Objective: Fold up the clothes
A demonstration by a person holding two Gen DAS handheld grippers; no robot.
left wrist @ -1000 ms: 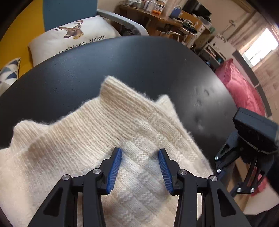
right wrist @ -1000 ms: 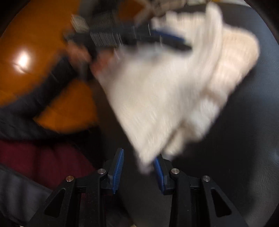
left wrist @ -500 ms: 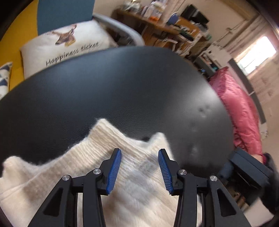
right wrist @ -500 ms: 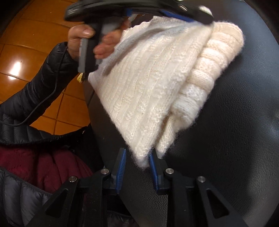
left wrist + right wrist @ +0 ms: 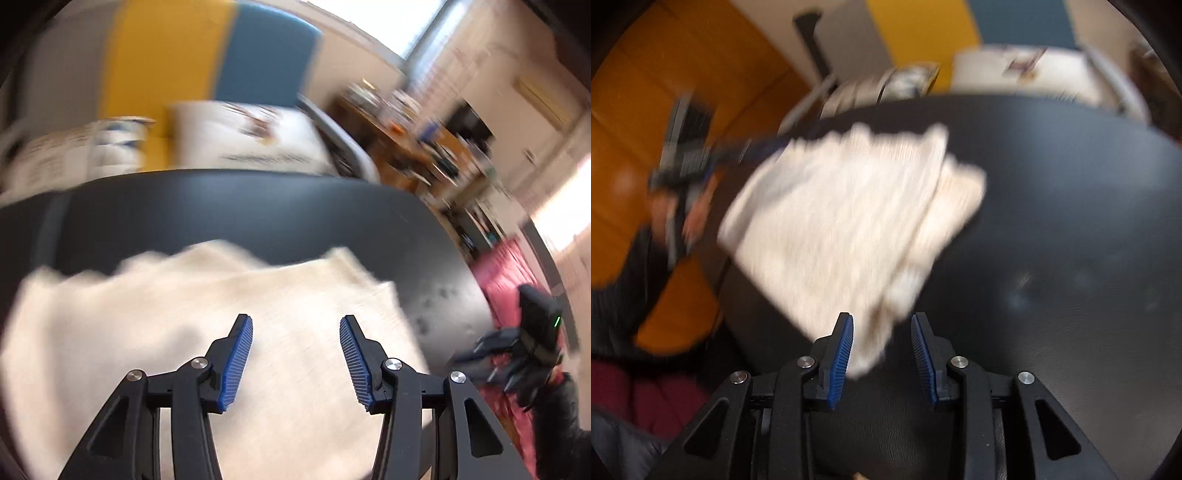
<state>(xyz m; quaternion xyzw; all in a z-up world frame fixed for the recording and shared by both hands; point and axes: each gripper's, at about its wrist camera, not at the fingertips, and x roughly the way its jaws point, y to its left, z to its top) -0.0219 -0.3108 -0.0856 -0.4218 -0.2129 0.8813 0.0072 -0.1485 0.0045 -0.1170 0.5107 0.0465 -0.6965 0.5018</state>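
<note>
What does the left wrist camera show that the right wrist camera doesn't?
Only the left wrist view shows the cluttered wooden desk, the pink bedding and the bright window.

Only the right wrist view shows the orange floor, the person's dark sleeve, and a corner of the cream sweater between the right hand-held gripper pads as its jaws are opening.

Both show the sweater on the black table, the printed cushion, and the other hand-held gripper off to the side.

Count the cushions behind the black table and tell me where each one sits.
2. A white printed cushion rests behind the table's far edge, before the yellow and blue backrest. A smaller patterned cushion sits to its left. Motion blur may hide others.
</note>
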